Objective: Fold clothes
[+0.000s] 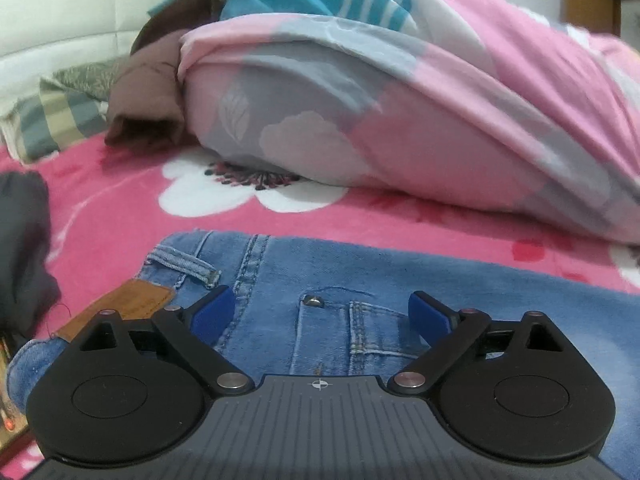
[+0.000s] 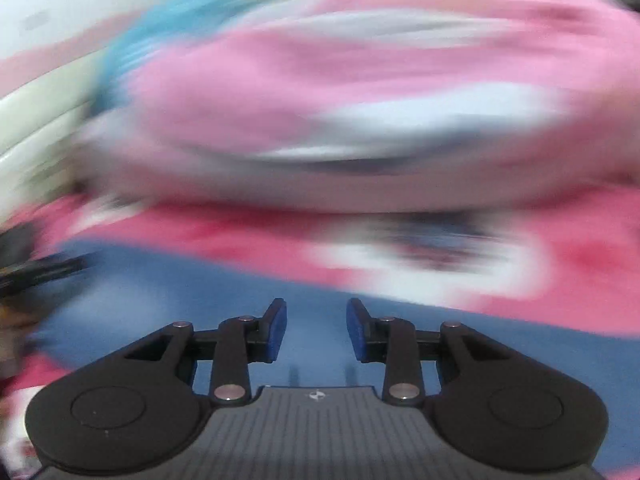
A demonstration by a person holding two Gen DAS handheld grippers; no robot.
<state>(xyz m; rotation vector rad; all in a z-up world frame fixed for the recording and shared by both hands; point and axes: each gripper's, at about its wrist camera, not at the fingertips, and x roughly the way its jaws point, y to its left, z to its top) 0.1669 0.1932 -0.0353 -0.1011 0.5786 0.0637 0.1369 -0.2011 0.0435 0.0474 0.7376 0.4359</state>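
The blue jeans (image 1: 360,280) lie flat on the pink floral bed blanket (image 1: 120,208), with the left tool (image 1: 320,312) spread wide above their waistband and the right tool (image 2: 316,328) partly apart, gripping nothing, a rolled quilt (image 1: 400,100) at twelve o'clock.

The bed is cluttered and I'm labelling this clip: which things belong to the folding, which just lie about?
Job: blue denim jeans; left gripper, jaws open.
Lying about: pink-and-grey quilt; brown cloth; striped pillow; dark garment.
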